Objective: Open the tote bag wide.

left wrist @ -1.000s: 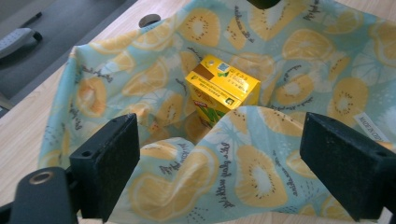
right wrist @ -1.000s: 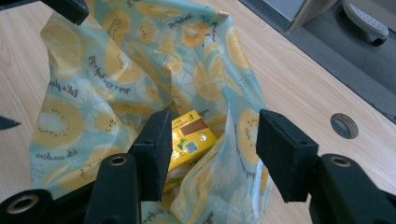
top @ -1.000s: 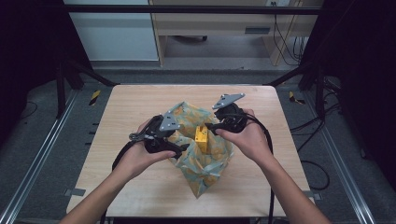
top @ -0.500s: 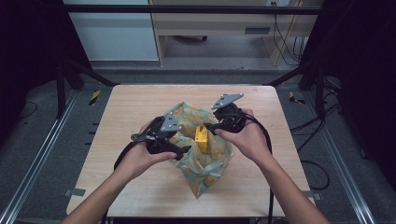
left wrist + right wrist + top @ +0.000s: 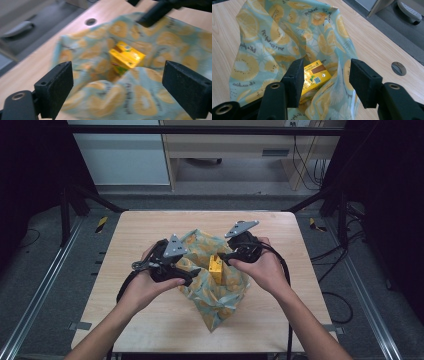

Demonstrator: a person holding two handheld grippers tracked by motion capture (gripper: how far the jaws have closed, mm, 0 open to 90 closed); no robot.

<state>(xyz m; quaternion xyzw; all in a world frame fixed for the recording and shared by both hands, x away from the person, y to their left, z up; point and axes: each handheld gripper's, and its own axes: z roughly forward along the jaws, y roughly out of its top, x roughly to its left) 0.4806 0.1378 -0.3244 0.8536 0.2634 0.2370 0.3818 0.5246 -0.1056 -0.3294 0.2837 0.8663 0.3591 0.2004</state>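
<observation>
A yellow drink carton [image 5: 216,266] stands in the middle of a light-blue cloth printed with lemon slices [image 5: 215,297], whose edges are bunched up around it. My left gripper [image 5: 194,272] is at the cloth's left edge, jaws wide open around a raised fold [image 5: 140,100], with the carton [image 5: 126,57] beyond. My right gripper [image 5: 225,258] is at the carton's right. Its jaws are open, with the carton [image 5: 314,75] and a fold of cloth [image 5: 274,45] between them, not clamped. Midpoints: left gripper [image 5: 117,87], right gripper [image 5: 325,75].
The wooden table [image 5: 140,230] has bare room all around the cloth. A round cable hole [image 5: 398,68] lies near the table's far edge. Dark frame posts stand at both sides, with cables on the floor to the right.
The left gripper has shifted slightly up and toward the carton at the cloth's left edge. The right gripper and the carton have stayed where they were.
</observation>
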